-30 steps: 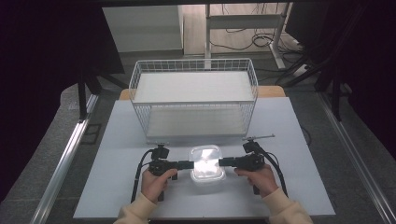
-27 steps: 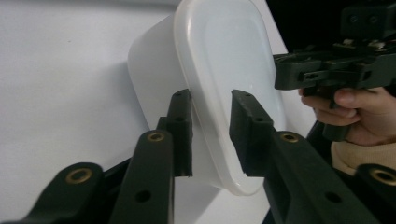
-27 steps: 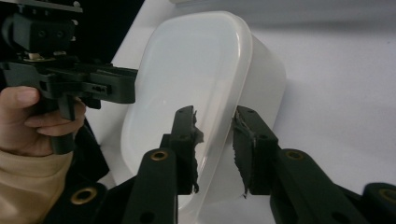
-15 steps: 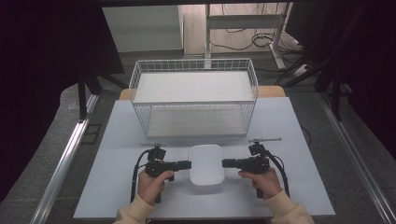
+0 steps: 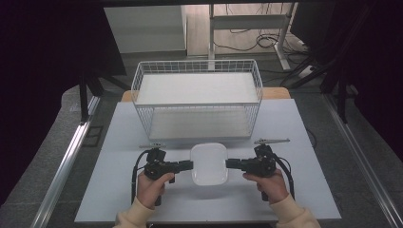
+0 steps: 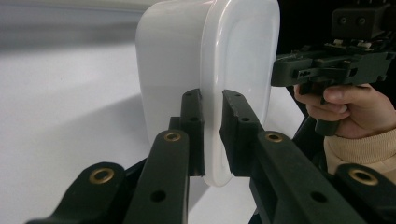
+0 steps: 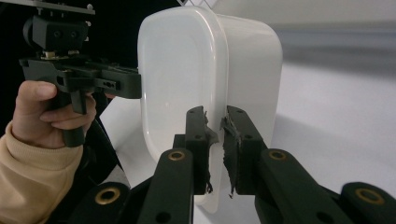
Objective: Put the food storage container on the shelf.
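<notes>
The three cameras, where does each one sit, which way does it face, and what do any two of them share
High view: above the person's side, looking forward and down on the table; both forearms, left gripper, right gripper.
Left gripper view: on the left gripper, looking along its jaws, clamped on the white container's rim.
Right gripper view: on the right gripper, likewise clamped on the rim.
Shared: both gripper views show the container and the opposite hand.

Wire basket [image 5: 197, 102] blocks my path straight ahead of the white container [image 5: 209, 164]. Bare table [image 5: 304, 128] to either side of it, and on my near edge: free passage.
</notes>
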A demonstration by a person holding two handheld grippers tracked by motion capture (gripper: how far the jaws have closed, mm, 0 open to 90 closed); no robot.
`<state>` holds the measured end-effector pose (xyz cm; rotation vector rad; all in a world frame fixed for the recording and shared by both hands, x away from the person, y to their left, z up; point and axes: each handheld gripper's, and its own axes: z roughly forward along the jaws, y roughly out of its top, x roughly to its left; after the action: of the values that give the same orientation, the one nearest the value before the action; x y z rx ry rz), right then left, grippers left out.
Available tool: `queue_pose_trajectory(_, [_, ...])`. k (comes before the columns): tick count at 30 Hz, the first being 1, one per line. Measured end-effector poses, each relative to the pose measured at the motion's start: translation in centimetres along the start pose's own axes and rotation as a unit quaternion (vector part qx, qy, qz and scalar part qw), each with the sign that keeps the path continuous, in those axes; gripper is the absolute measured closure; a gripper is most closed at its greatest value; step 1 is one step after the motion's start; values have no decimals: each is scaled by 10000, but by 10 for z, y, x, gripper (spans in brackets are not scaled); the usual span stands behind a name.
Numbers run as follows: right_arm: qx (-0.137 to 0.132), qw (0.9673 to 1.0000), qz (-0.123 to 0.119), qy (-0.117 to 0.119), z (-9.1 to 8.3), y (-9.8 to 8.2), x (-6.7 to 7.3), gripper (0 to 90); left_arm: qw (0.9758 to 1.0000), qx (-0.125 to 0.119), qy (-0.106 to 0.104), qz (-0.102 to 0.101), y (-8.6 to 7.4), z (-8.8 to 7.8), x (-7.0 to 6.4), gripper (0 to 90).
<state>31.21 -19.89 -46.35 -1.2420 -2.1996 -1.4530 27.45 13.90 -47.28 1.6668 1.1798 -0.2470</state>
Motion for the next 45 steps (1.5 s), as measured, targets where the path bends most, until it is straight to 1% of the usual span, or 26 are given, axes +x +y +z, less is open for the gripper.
queue_pose_trajectory(2, [-29,10000,-70,-4,-2,1,3,802,10000,-13,20,77,1,-2,-3,794])
queue_pose_trajectory(4, [-57,9998,-175,-43,-4,3,7,802,9999,-4,76,154,2,-4,-7,794])
queue_pose_trajectory(6, [-72,9995,-308,-79,-5,5,11,802,9995,-5,135,272,3,-7,-10,795])
queue_pose_trajectory(7, [-72,9995,-308,-79,-5,5,11,802,9995,-5,135,272,3,-7,-10,795])
queue_pose_trajectory(8, [-123,9989,-450,-85,-5,8,15,802,9994,-40,167,303,5,-10,-12,795])
queue_pose_trajectory(9, [-128,9988,-462,-75,-4,9,16,802,9992,-78,186,344,6,-13,-13,795])
queue_pose_trajectory(11, [-158,9984,-535,-61,-4,11,18,802,9990,-78,206,384,7,-15,-15,795])
queue_pose_trajectory(14, [-172,9971,-728,-131,-7,14,23,802,9990,-86,177,412,8,-16,-17,794])
queue_pose_trajectory(15, [-172,9971,-728,-131,-7,14,23,802,9990,-86,177,412,8,-16,-17,794])
queue_pose_trajectory(16, [-192,9960,-850,-195,-10,16,27,802,9988,-85,185,453,8,-16,-18,794])
queue_pose_trajectory(18, [-203,9952,-923,-248,-11,18,29,802,9985,-84,185,499,12,-17,-19,793])
queue_pose_trajectory(20, [-226,9950,-933,-265,-13,20,31,802,9986,-96,156,493,16,-17,-19,792])
queue_pose_trajectory(22, [-254,9947,-963,-272,-13,22,31,802,9983,-90,190,545,18,-17,-20,792])
queue_pose_trajectory(26, [-268,9938,-1039,-297,-13,28,32,802,9980,-101,184,592,23,-20,-19,792])
queue_pose_trajectory(31, [-342,9928,-1121,-258,-15,35,35,802,9973,-167,162,691,31,-23,-23,792])
queue_pose_trajectory(34, [-390,9920,-1168,-273,-17,40,37,802,9969,-213,160,745,37,-25,-25,792])
queue_pose_trajectory(43, [-485,9888,-1373,-320,-26,60,48,803,9953,-317,104,908,58,-32,-32,792])
queue_pose_trajectory(45, [-523,9883,-1395,-333,-27,65,49,803,9948,-317,138,955,64,-34,-34,792])
